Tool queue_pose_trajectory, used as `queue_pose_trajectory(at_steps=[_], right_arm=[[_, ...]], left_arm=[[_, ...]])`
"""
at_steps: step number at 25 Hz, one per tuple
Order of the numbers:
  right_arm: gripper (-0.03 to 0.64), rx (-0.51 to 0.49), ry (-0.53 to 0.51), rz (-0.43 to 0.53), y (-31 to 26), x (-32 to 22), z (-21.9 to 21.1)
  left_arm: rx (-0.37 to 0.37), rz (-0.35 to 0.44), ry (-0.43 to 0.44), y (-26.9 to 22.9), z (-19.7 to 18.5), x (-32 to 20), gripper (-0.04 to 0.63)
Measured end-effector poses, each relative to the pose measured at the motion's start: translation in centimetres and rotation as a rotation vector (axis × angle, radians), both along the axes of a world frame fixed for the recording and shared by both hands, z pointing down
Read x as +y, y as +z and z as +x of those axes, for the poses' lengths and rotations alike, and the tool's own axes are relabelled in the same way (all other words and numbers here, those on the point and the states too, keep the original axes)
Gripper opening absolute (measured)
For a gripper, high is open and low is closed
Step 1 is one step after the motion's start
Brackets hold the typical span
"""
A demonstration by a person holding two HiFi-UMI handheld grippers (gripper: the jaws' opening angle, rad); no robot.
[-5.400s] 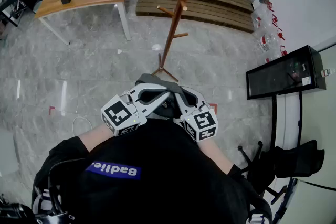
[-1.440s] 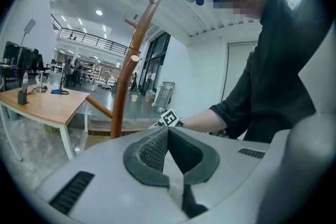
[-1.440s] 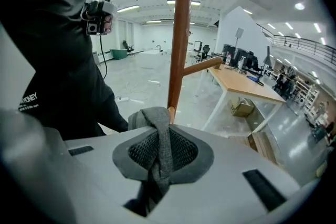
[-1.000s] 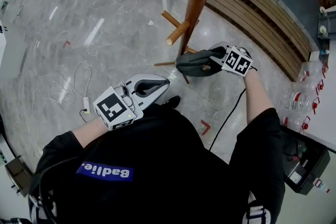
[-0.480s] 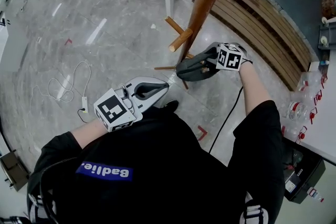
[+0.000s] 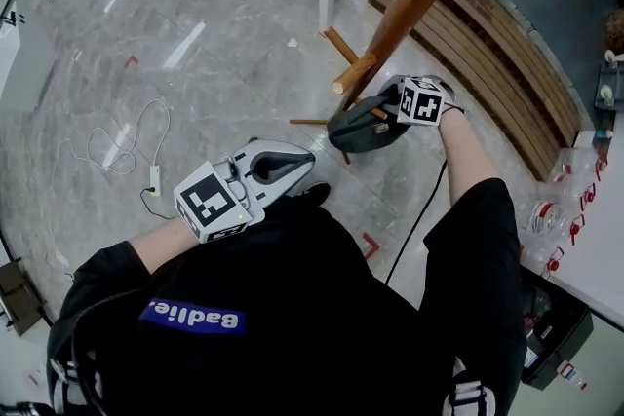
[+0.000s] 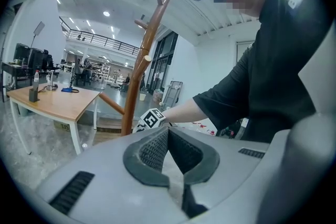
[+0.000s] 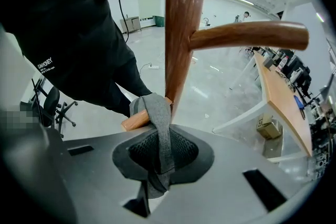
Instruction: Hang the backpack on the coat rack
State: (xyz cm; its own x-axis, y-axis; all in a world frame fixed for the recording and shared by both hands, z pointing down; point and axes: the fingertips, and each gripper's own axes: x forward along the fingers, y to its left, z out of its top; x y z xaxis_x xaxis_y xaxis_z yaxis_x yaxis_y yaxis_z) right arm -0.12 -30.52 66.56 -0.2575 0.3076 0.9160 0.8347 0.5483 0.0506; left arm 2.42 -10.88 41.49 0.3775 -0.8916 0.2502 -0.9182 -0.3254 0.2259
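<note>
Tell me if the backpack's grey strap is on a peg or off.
On: the grey fabric strap loops over a short wooden peg, the right gripper shut on it.

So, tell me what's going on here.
A person is working a gripper in each hand at a wooden coat rack. The right gripper is shut on a grey backpack strap, which is draped over the end of a low peg on the rack. The left gripper has its jaws together on nothing and is held back near the person's body. The bag's body can't be made out.
</note>
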Motion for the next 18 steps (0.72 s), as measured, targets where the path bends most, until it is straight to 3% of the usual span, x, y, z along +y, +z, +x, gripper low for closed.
queue_pose_trajectory(at_steps=[10, 18], right_arm=[[0.038, 0.011, 0.049, -0.065, 2.1, 0.9, -0.8], [0.049, 0.016, 0.065, -0.049, 2.9, 1.2, -1.2]], left_arm=[[-0.006, -0.017, -0.028, 0.5, -0.3, 1.5, 0.0], [-0.008, -0.029, -0.023, 0.7, -0.6, 2.6, 0.0]])
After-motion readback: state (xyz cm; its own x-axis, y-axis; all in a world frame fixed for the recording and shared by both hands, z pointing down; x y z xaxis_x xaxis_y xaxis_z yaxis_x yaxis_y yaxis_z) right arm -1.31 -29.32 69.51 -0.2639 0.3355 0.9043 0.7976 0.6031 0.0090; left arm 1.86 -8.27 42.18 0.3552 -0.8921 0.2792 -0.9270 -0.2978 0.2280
